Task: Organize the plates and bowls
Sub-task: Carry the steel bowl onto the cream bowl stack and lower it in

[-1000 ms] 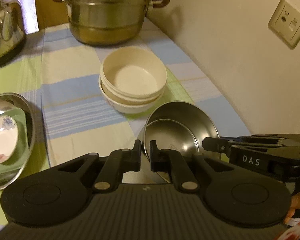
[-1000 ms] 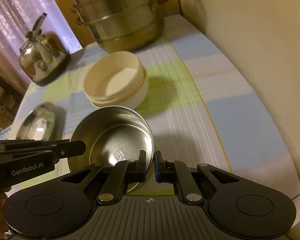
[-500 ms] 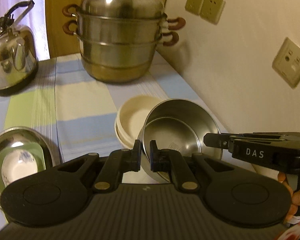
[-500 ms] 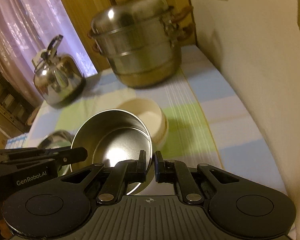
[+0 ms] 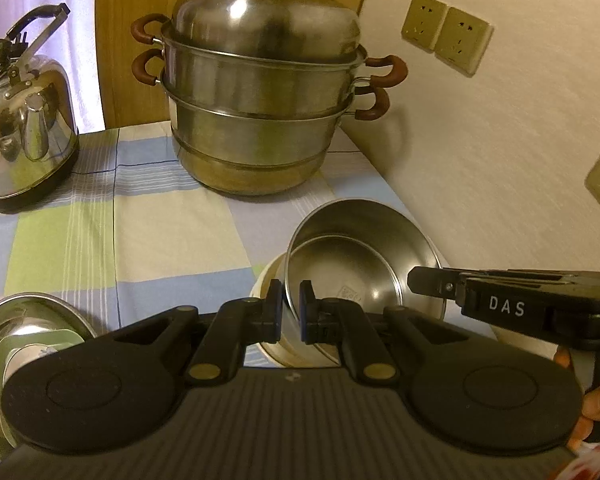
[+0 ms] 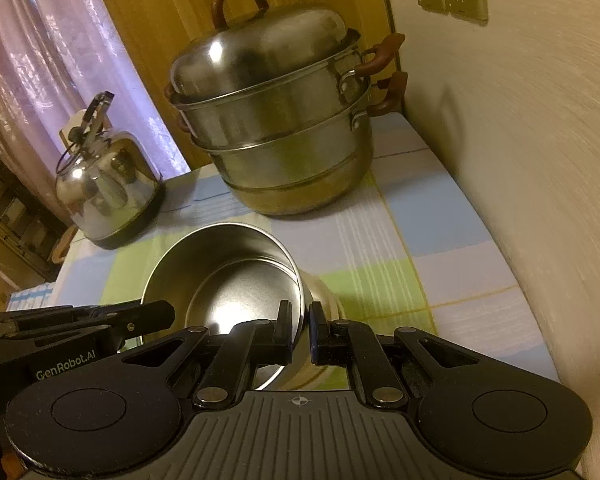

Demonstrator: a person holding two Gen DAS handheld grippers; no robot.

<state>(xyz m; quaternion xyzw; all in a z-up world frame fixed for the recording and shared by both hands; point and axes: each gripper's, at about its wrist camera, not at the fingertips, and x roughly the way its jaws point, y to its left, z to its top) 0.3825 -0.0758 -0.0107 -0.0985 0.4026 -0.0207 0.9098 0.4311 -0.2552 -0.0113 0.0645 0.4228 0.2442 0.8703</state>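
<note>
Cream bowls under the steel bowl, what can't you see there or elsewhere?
- Cream bowls: left wrist view, mostly hidden by the steel bowl; how many cannot be told.
- Dishes in the steel basin: left wrist view, cut by the edge and the left gripper.
- Basin: not seen in the right wrist view.

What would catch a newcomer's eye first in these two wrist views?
The shiny steel bowl held up in the foreground, both the left gripper and the right gripper pinching its rim from opposite sides, just over the cream bowls. Behind it, a big two-tier steamer pot stands against the wall, with a steel kettle to its left on the checked tablecloth.
</note>
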